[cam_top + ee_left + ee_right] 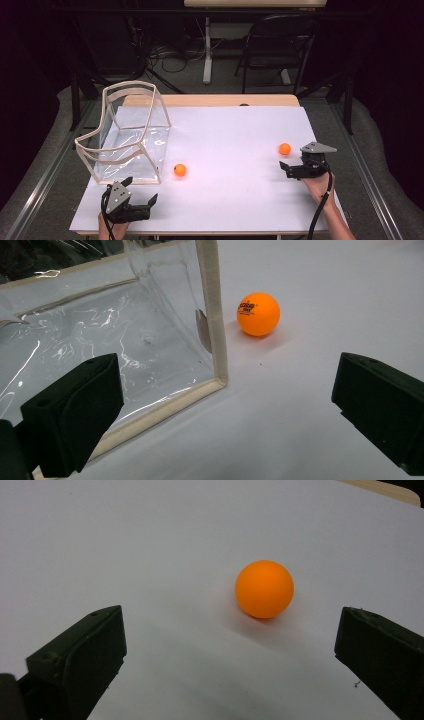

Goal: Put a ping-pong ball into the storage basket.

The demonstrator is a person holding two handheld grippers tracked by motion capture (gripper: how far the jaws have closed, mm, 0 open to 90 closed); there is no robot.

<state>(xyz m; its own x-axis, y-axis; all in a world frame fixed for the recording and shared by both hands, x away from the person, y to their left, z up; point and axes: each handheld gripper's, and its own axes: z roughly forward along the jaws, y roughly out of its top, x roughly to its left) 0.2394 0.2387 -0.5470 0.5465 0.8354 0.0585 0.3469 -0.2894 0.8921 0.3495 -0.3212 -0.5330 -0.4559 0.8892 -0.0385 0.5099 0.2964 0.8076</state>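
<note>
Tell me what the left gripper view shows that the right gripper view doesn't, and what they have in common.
Left gripper view alone: the corner of the clear bag with its cream trim, and an orange ball with printed lettering, lying just beside that corner.

Right gripper view alone: a plain orange ball on open white surface, and a strip of wooden table edge at the top right.

Both: the white table cover, one orange ball ahead, and two black jaws spread wide apart with nothing between them.
</note>
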